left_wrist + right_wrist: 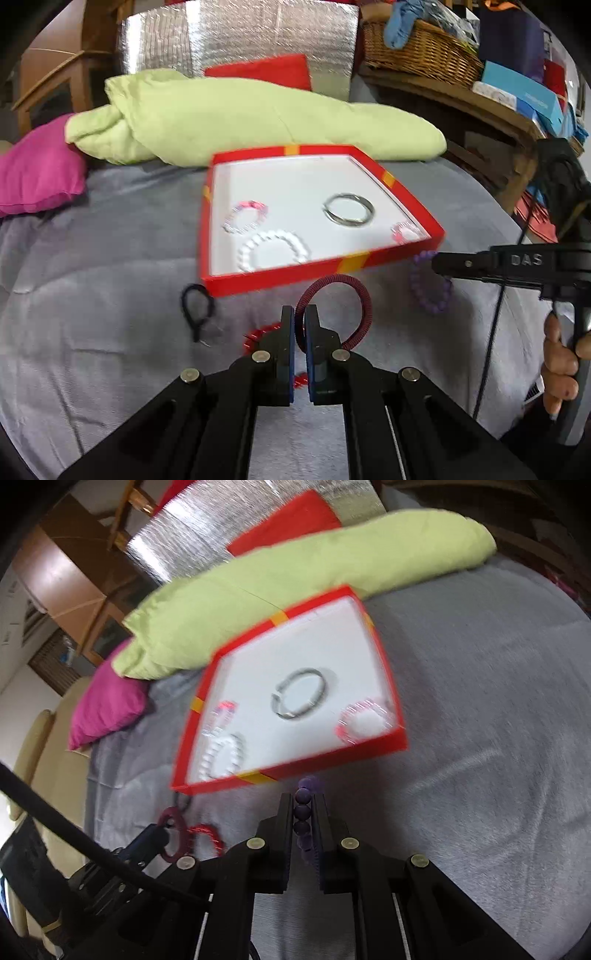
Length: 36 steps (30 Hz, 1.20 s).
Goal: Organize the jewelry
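Leftmost, pink cushion (38, 170) and green pillow (236, 114) at far side of grey bed cover (110, 258). Nearer, black hair tie (197, 304), then red coil bracelet (258, 334) by left tool (300, 314), narrow, clamped on dark red hair band (354, 295). Beyond, red box (325, 271) holding clear bead bracelet (245, 218), white bead bracelet (273, 251), silver bangle (349, 208), pink bracelet (406, 232). Right, right tool (303, 805) pinching purple bead bracelet (302, 812) just near box's front edge.
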Each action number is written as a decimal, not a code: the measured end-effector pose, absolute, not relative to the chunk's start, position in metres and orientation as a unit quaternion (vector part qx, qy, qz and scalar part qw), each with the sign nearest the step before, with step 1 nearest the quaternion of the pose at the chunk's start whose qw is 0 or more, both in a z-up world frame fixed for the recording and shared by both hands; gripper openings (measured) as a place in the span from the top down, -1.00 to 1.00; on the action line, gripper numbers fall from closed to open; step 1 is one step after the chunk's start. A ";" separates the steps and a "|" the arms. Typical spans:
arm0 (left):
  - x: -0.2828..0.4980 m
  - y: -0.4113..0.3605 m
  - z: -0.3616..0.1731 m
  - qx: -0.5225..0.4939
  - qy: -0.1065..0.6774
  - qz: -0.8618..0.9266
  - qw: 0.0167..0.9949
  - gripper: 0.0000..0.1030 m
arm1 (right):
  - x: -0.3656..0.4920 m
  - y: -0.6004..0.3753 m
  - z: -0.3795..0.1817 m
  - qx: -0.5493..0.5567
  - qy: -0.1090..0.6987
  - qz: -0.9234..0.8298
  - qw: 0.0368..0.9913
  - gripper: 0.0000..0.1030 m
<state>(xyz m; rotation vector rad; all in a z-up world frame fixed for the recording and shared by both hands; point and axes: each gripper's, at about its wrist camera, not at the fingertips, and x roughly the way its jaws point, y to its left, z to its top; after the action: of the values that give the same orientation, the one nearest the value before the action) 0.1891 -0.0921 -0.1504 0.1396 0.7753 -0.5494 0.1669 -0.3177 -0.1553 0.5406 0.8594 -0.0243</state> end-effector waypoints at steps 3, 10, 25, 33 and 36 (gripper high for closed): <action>0.186 -0.102 -0.157 0.062 0.389 -0.300 0.869 0.89 | 0.166 -0.329 -0.159 0.258 0.419 -0.033 0.870 0.79; 0.178 -0.125 -0.174 0.059 0.427 -0.345 0.834 0.89 | 0.163 -0.353 -0.171 0.269 0.444 -0.069 0.852 0.74; 0.154 -0.142 -0.181 0.127 0.428 -0.357 0.820 0.14 | 0.165 -0.348 -0.167 0.281 0.442 -0.047 0.851 -0.15; 0.144 -0.120 -0.182 0.133 0.432 -0.356 0.818 0.10 | 0.179 -0.320 -0.174 0.212 0.458 -0.064 0.861 -0.16; 0.143 -0.111 -0.182 0.128 0.432 -0.353 0.820 0.10 | 0.182 -0.308 -0.175 0.158 0.461 -0.078 0.870 0.01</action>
<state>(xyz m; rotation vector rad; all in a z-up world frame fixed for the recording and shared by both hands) 0.1435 -0.1108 -0.1818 0.2732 0.9206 -0.7509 0.1821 -0.3081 -0.1753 0.3311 0.9641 -0.1622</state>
